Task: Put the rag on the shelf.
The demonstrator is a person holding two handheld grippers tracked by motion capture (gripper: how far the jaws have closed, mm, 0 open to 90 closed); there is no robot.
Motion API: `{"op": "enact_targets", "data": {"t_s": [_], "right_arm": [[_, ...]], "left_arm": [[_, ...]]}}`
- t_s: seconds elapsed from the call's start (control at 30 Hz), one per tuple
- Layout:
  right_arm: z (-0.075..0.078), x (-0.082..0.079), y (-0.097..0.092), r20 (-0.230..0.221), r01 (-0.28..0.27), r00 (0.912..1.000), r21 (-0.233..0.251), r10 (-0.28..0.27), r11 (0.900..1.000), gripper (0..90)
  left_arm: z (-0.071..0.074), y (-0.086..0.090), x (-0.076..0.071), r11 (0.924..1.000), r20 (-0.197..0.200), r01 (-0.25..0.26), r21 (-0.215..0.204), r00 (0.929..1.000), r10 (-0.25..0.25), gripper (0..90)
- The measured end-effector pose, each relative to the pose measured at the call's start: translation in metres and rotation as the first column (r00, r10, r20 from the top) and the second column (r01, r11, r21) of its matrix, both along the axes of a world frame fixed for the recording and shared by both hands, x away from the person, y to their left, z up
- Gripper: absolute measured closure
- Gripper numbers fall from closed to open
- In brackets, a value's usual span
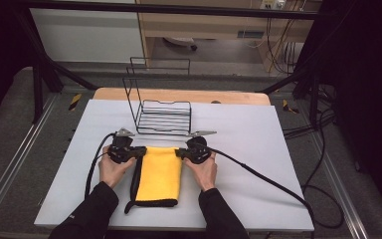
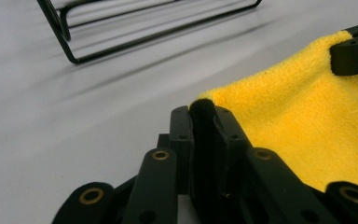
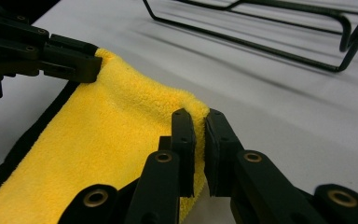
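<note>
A yellow cloth point(image 1: 159, 172) with a black hem lies folded on the white table top point(image 1: 258, 149), its far edge lifted between the two grippers. My left gripper point(image 1: 140, 152) is shut on the cloth's far left corner point(image 2: 209, 100). My right gripper point(image 1: 180, 153) is shut on the far right corner point(image 3: 198, 112). In the left gripper view the right gripper's jaws reach in at the upper right, clamped on the cloth point(image 2: 303, 121). In the right gripper view the left gripper's jaws come in at the upper left on the cloth point(image 3: 107, 135).
A black wire rack point(image 1: 161, 112) stands just beyond the cloth point(image 2: 70, 51) point(image 3: 335, 60). Cables point(image 1: 258, 174) trail from both grippers across the table. A wooden strip point(image 1: 179, 94) runs along the table's far edge. Bare table lies left and right of the hands.
</note>
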State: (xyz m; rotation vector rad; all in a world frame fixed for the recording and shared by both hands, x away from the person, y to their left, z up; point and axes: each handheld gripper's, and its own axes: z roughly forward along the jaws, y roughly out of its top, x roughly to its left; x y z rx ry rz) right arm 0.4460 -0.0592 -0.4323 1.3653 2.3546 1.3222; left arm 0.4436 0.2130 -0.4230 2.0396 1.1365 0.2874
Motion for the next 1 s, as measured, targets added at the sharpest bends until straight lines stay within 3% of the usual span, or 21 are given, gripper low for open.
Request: {"op": "enact_targets", "data": {"t_s": [0.33, 0.63, 0.83, 1.0], "right_arm": [[0.023, -0.018, -0.003, 0.105, -0.039, 0.9939, 0.054, 0.033, 0.9978, 84.0], [0.04, -0.032, -0.007, 0.155, -0.07, 0.9863, 0.077, 0.058, 0.9945, 83.9], [0.05, -0.039, -0.01, 0.185, -0.084, 0.9806, 0.098, 0.065, 0.9916, 83.9], [0.059, -0.042, -0.013, 0.219, -0.088, 0.9738, 0.107, 0.063, 0.9904, 83.9]], "left_arm": [[0.024, 0.013, -0.026, 0.9968, 0.097, 0.006, -0.08, 0.9953, 0.001, 79.1], [0.038, 0.012, -0.041, 0.9978, 0.158, 0.024, -0.062, 0.9874, -0.014, 79.0], [0.049, 0.013, -0.049, 0.9957, 0.188, 0.03, -0.088, 0.9821, -0.013, 78.9], [0.06, 0.012, -0.054, 0.9957, 0.225, 0.033, -0.086, 0.9742, -0.013, 78.9]]}}
